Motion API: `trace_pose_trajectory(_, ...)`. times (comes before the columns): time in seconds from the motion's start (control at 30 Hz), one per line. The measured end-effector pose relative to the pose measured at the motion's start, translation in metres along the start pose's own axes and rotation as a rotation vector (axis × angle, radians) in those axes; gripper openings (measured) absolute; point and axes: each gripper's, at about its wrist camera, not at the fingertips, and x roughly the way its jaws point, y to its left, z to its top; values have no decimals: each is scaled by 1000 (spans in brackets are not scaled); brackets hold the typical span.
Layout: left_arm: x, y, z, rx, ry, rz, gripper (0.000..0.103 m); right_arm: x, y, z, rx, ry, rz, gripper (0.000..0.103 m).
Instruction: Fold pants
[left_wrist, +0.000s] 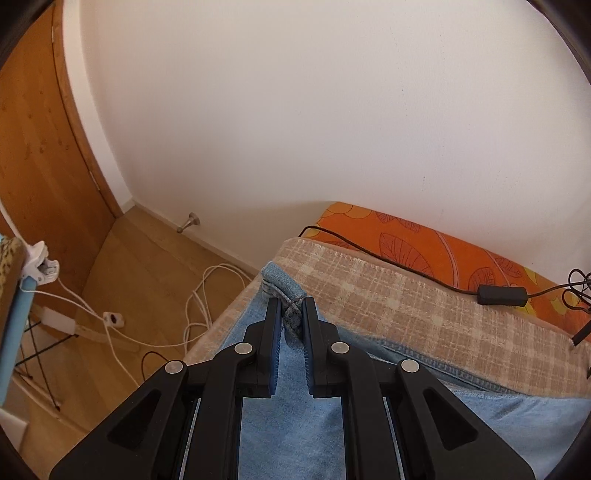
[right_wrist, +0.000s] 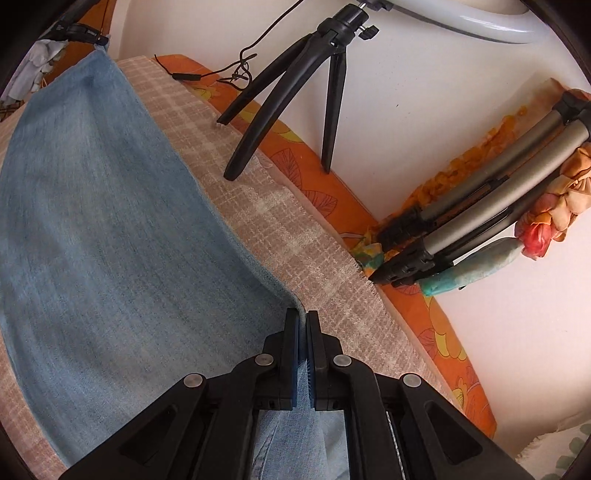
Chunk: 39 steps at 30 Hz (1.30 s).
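Note:
Light blue denim pants (right_wrist: 110, 221) lie spread on a beige checked blanket (right_wrist: 280, 229). In the left wrist view my left gripper (left_wrist: 291, 314) is shut on a bunched thick edge of the pants (left_wrist: 284, 284), near the blanket's corner. In the right wrist view my right gripper (right_wrist: 302, 321) is shut on a thin edge of the pants, with the cloth stretching away to the upper left. More denim (left_wrist: 295, 424) hangs under the left gripper.
An orange patterned mattress (left_wrist: 424, 240) borders the white wall. A black cable with an inline box (left_wrist: 502, 295) lies on it. A black tripod (right_wrist: 295, 85) and a folded grey tripod (right_wrist: 480, 221) stand by the wall. White cords (left_wrist: 199, 306) lie on the wooden floor.

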Motion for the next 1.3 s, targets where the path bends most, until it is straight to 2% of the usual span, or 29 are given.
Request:
trace_pose_trajectory(0.2,17,-6,5,14,25,4,11,17,4,1,-4,21,0,1)
trace_pose_trajectory(0.33,15,-4,13,11,19,20,23,23,6,3,1,33,-7,1)
trace_pose_trajectory(0.4,10,6,19,-18,7,26,36,25,8,3,-4,40,-11,1)
trace_pose_trajectory(0.5,-3,29,26,-60,-23,51,40,26,4,6,25,19,-39,1)
trace_pose_trajectory(0.57,-18,42,27,-74,-45,44,40,23,0,7,53,7,-41,10)
trace_pose_trajectory(0.63,-38,48,24,-47,-83,63,40,15,-7,8,96,-14,-40,29)
trace_pose_trajectory(0.73,-66,48,12,4,-117,66,40,-10,-18,6,174,-75,-3,35)
trace_pose_trajectory(0.93,-120,17,-18,94,-146,-64,40,-88,-46,-27,326,-217,48,48)
trace_pose_trajectory(1.07,-157,-30,-44,174,-164,-192,40,-138,-61,-66,381,-266,41,49)
trace_pose_trajectory(1.17,-181,-72,-66,238,-165,-289,40,-167,-67,-101,410,-274,31,49)
trace_pose_trajectory(1.3,-204,-132,-101,339,-126,-416,40,-190,-69,-154,422,-239,11,49)
